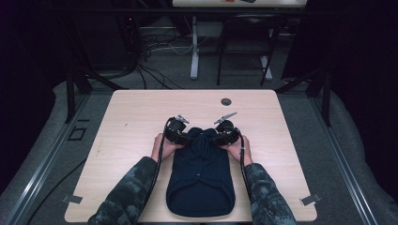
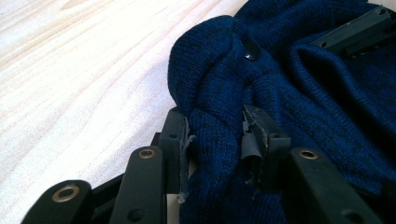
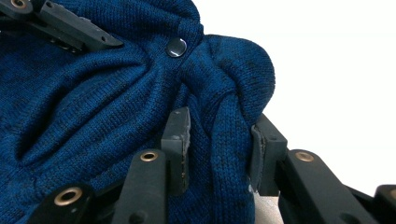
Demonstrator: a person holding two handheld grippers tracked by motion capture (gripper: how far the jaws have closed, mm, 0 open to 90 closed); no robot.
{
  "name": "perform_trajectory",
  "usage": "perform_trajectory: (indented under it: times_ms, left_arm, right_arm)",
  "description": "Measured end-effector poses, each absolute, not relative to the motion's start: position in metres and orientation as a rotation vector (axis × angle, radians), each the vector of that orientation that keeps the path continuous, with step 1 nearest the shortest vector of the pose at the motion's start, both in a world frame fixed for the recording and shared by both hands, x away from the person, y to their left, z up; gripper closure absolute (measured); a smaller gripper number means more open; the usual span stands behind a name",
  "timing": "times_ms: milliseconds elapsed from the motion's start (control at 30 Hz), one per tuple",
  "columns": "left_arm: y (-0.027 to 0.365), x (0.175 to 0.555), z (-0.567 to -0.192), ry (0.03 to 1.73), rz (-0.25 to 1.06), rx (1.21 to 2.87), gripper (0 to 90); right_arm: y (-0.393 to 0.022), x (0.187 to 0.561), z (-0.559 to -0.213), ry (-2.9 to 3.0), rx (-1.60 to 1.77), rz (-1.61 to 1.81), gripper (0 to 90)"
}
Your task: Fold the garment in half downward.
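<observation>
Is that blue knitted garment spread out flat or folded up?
Folded and bunched. The blue knitted garment lies as a narrow bundle on the table, its far end gathered between the left gripper and right gripper.

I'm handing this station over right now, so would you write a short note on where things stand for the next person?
Left gripper: shut on a bunched fold of the navy knit garment, at its far left corner.
Right gripper: shut on a matching fold at the far right corner.
The garment lies lengthwise on the wooden table, near the person's edge, its far end gathered between the two grippers. A dark snap button sits in the gathered part.
Done: both far corners gripped and drawn together.
Left: probably carrying the far end toward the near hem to finish the fold, then releasing.
</observation>
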State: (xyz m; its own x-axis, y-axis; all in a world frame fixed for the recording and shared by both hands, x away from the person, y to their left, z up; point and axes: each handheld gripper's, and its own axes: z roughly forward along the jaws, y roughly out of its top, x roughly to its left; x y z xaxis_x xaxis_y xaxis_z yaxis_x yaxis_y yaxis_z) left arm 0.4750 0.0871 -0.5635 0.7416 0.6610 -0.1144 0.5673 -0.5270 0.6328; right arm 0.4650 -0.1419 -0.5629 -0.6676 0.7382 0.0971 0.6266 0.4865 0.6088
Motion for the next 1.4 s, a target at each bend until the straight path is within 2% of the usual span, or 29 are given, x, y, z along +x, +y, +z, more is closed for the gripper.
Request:
perform_trajectory:
  times_ms: [933, 1200, 1400]
  left_arm:
    - [0.097, 0.464, -0.539, 0.888, 0.139, 2.264, 61.2]
    - [0.098, 0.456, -0.528, 0.825, 0.175, 2.240, 65.8]
    - [0.096, 0.444, -0.517, 0.750, 0.261, 2.227, 67.3]
  right_arm:
    - [-0.140, 0.435, -0.532, 2.441, 0.964, 0.934, 65.2]
    - [-0.143, 0.423, -0.520, 2.391, 0.921, 0.968, 64.9]
    - [-0.148, 0.417, -0.512, 2.368, 0.926, 1.010, 63.9]
